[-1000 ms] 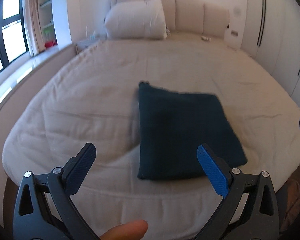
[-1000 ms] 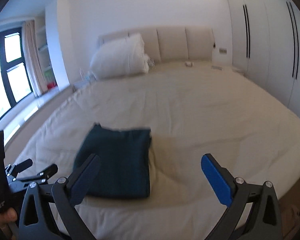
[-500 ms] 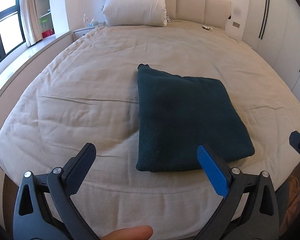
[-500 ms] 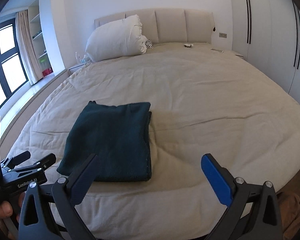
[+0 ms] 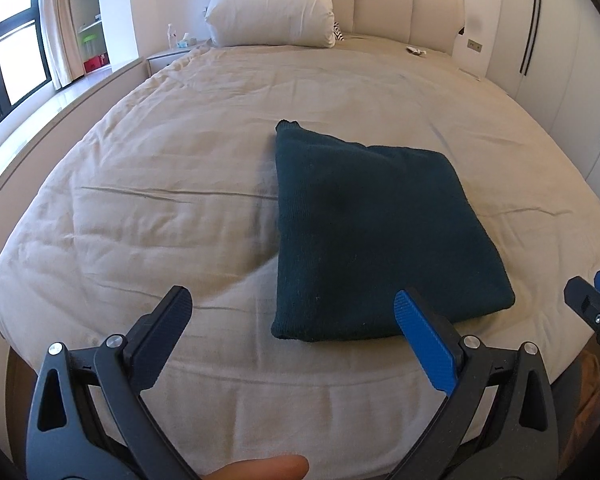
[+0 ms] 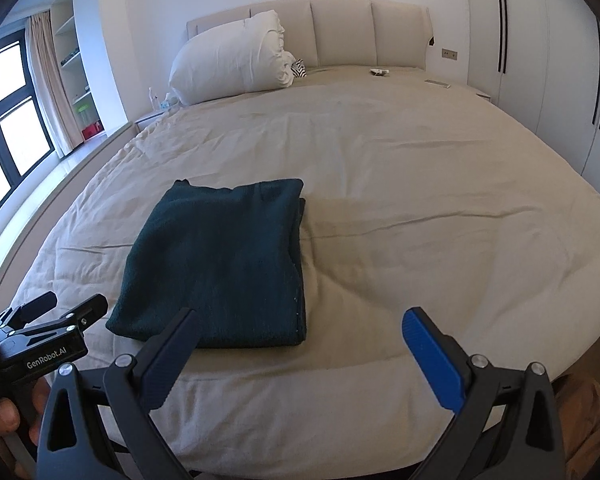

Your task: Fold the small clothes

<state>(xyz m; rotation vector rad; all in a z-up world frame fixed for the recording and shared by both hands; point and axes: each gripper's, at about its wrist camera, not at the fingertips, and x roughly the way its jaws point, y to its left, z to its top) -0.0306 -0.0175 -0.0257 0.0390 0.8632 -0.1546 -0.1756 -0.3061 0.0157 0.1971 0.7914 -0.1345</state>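
beige bed (image 5: 180,168) under folded garment (image 5: 372,236); both grippers' fingers spread, empty.

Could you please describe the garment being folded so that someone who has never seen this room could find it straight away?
Start at the large beige bed with the padded headboard. Near its foot edge, far from the white pillow, lies the dark teal garment, folded into a thick rectangle. It is the only dark item on the pale bedding.

Both claws have drawn lower and nearer the folded garment (image 5: 380,236).
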